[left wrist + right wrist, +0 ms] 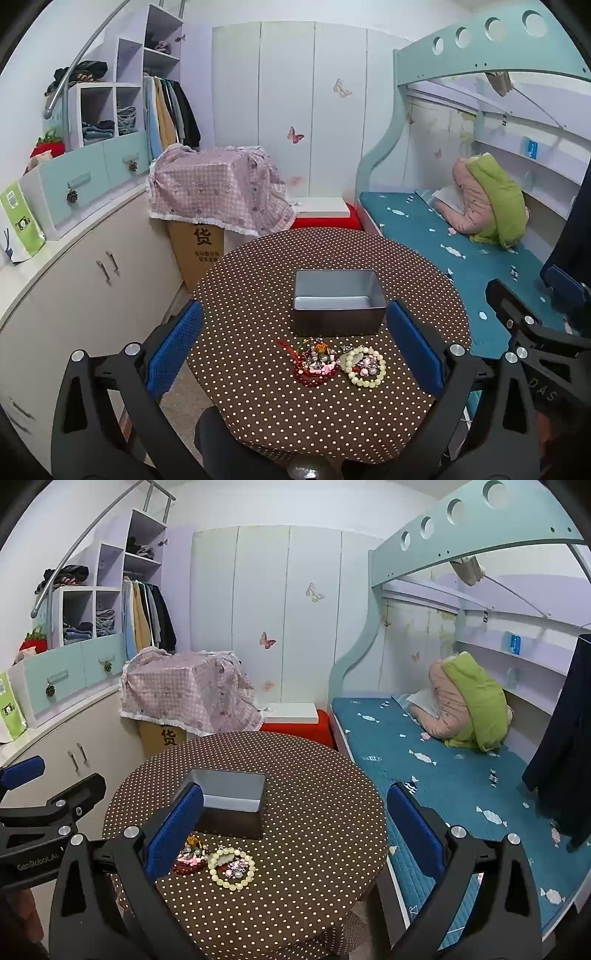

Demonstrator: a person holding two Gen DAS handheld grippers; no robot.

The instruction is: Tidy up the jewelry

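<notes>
A small heap of jewelry lies on the round dotted table [258, 406]: a pale bead bracelet [364, 365] on the right, a dark red bead bracelet [314, 365] with charms on the left. Behind it stands an open grey metal box [338, 306] with nothing in it. My left gripper [295, 347] hovers above the near side of the table, jaws wide open, the heap framed between them and untouched. The right wrist view shows the same pale bracelet [231, 867], red bracelet [190, 860] and box [231, 801]. My right gripper [295, 830] is open too, held right of the heap.
White cabinets [85, 273] with a drawer unit run along the left wall. A cardboard box under a pink checked cloth [214, 192] stands behind the table. A bunk bed with a teal mattress [461, 258] and folded bedding fills the right side.
</notes>
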